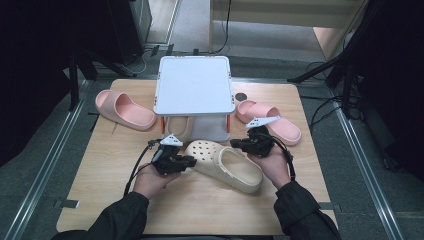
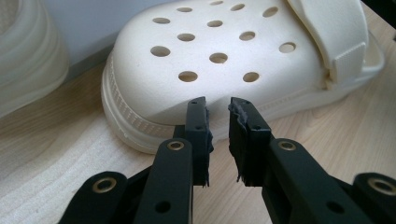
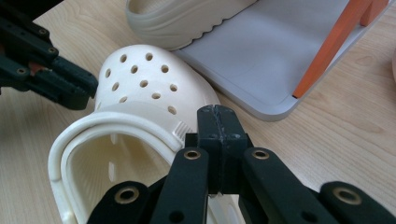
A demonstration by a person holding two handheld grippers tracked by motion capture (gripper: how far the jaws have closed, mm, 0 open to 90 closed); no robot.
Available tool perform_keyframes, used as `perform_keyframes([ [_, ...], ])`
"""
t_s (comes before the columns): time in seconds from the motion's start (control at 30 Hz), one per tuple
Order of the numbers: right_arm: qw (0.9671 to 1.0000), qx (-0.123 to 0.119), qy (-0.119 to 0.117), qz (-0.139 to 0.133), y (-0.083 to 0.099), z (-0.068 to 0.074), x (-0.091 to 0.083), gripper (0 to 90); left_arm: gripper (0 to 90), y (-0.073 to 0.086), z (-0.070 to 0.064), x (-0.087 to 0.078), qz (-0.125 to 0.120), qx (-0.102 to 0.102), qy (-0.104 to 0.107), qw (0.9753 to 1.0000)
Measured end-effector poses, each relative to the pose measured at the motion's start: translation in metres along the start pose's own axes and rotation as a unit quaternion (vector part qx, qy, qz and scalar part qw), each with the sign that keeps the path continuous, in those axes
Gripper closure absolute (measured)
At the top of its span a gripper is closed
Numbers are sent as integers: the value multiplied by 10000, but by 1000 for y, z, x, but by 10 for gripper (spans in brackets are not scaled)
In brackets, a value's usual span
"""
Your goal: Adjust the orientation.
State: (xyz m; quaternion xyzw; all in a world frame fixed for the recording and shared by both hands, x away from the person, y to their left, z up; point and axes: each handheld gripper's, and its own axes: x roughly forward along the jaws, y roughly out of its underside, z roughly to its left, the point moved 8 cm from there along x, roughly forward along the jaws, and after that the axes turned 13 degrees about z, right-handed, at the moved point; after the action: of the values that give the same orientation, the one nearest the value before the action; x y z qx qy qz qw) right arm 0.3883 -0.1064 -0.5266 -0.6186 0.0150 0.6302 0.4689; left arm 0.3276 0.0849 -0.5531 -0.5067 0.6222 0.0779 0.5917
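We're at the approach step on the cream clog (image 1: pixel 226 163), which lies mid-desk toward the near edge, toe pointing at the rack. Left gripper (image 2: pixel 218 105) has a narrow gap between its jaws, tips at the clog's toe side, holding nothing. Right gripper (image 3: pixel 218 116) has jaws pressed together beside the clog's strap; we see nothing between them. Next we likely need to open wider and grab the clog's rim. Count: one clog, one cream slide (image 1: pixel 179 128) under the grey rack (image 1: pixel 194 85), two pink slides (image 1: pixel 125 109) at the far corners.
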Motion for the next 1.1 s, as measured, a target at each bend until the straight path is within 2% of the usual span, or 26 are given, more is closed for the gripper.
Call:
perform_keyframes([
  [0.1, 10000, 37, -51, 28, 4, 3, -1, 900, 774, -2, 2, 0, 0, -30, -25, 10000],
  [0.17, 10000, -8, -41, 26, 5, 4, 0, 900, 771, -3, 3, 1, 7, -41, -17, 10000],
  [0.2, 10000, 13, -36, 64, 7, 6, 0, 900, 772, -4, 3, 1, 17, -129, 29, 9999],
  [0.33, 9999, -37, 33, 116, 12, 11, -1, 900, 785, -7, 3, 2, 44, -142, -36, 9999],
  [0.4, 9998, 94, -31, 162, 17, 15, -1, 900, 789, -9, 5, 3, 50, -137, -19, 9999],
  [0.53, 9996, 98, -117, 257, 21, 22, 2, 900, 786, -13, 5, 5, 52, -120, 14, 9999],
  [0.57, 9991, 66, -207, 352, 23, 26, 5, 900, 786, -14, 5, 6, 64, -69, -73, 9999],
  [0.6, 9995, 16, -41, 310, 24, 33, 5, 900, 787, -16, 5, 6, 92, -36, -88, 9999],
  [0.73, 9996, 41, -60, 260, 25, 41, 5, 900, 791, -19, 9, 7, 68, -137, 39, 9999],
  [0.97, 9997, 118, -68, 223, 30, 51, 5, 900, 795, -26, 11, 9, 120, -30, -74, 9999],
  [1.1, 9997, 150, -34, 212, 33, 51, 2, 866, 781, -28, 13, 7, 179, -10, 32, 9998],
])
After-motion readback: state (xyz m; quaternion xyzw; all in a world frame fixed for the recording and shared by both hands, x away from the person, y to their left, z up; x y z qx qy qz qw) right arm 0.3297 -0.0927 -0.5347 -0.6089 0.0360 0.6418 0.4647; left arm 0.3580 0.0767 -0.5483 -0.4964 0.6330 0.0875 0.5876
